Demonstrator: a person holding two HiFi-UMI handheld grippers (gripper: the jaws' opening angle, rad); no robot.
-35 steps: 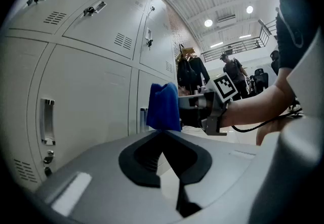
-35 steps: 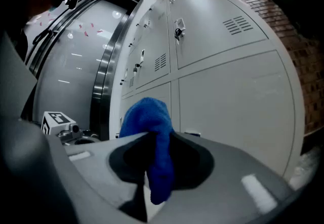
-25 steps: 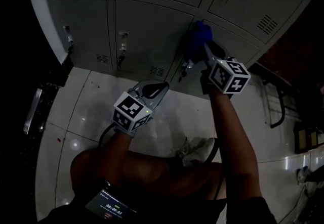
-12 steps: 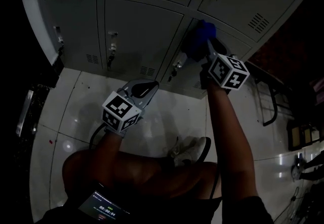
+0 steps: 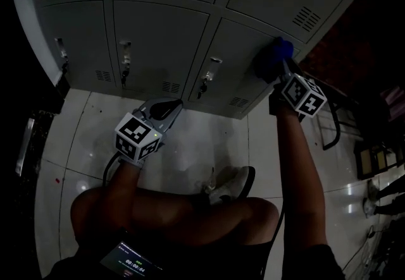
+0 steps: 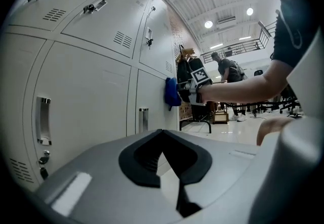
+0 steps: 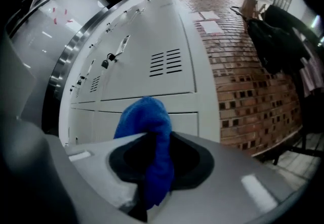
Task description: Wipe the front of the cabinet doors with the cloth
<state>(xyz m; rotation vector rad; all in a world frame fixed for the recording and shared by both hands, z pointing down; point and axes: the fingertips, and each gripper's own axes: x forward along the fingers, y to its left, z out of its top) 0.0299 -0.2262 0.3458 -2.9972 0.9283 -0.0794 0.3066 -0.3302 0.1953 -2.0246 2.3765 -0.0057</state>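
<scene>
A bank of grey cabinet doors [image 5: 158, 38] with vents and latches fills the top of the head view. My right gripper [image 5: 283, 71] is shut on a blue cloth [image 5: 273, 57], which presses against the lower right door [image 5: 243, 60] near its right edge. The cloth [image 7: 148, 142] bunches out past the jaws in the right gripper view, in front of a vented door [image 7: 152, 74]. The cloth [image 6: 171, 92] also shows from the side in the left gripper view. My left gripper [image 5: 166, 108] hangs low over the floor, shut and holding nothing, its jaws [image 6: 163, 167] pointing along the doors.
A pale tiled floor [image 5: 190, 140] lies below the cabinets. A brick wall [image 7: 253, 86] stands right of the cabinet's end. A dark metal frame [image 5: 332, 127] sits at the right. The person's knees and a shoe [image 5: 231, 187] are below the grippers.
The right gripper has slid the blue cloth to the right across the lower door, from its left side toward the right edge. The left gripper has drifted slightly left and down.
</scene>
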